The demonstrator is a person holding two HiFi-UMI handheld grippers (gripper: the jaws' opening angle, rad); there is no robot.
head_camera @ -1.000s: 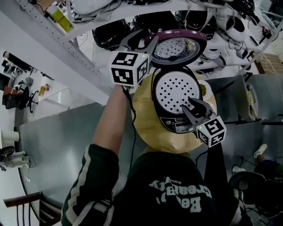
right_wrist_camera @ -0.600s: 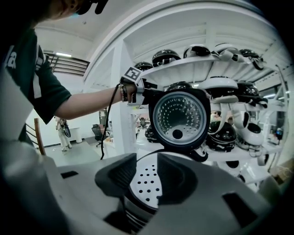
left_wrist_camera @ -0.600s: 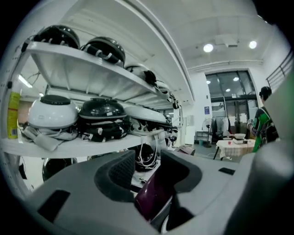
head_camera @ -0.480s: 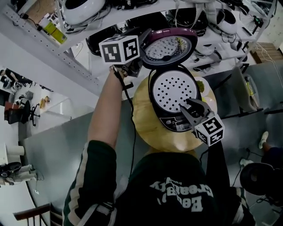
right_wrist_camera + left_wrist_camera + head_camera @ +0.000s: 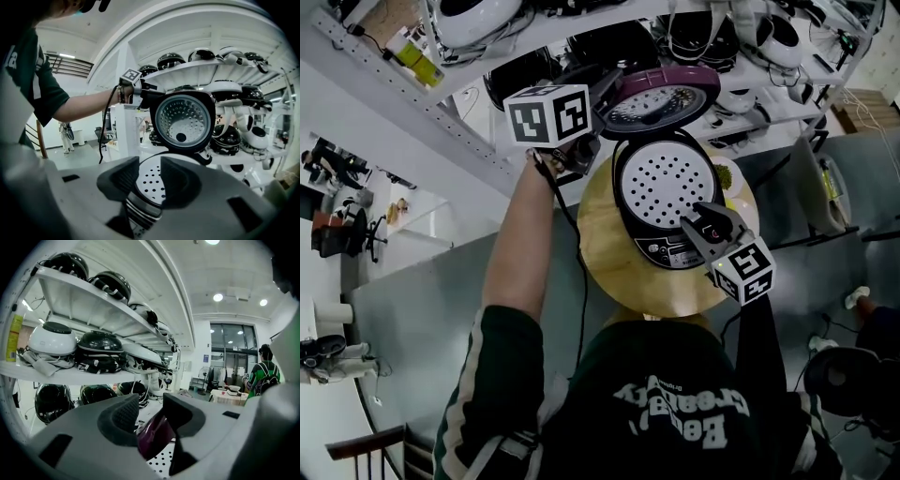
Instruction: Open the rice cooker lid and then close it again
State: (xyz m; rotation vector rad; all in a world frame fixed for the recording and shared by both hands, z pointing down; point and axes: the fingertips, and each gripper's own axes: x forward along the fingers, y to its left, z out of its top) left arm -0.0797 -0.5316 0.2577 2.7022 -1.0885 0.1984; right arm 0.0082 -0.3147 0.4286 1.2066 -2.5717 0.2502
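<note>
Rice cooker [image 5: 667, 246] on the round tabletop [image 5: 609, 258], lid [image 5: 661, 94] up at the far side: your left hand-held gripper [image 5: 150, 411] pinches its glossy rim, probably light, stiff and slippery, so grip deep, while your right hand-held gripper [image 5: 149, 176] stands wide and empty at the near front.

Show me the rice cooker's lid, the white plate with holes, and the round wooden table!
lid [image 5: 659, 99], head view: its shiny inner face, tipped open.
plate with holes [image 5: 661, 180], head view: its dotted middle.
wooden table [image 5: 605, 253], head view: bare wood on the left side.
</note>
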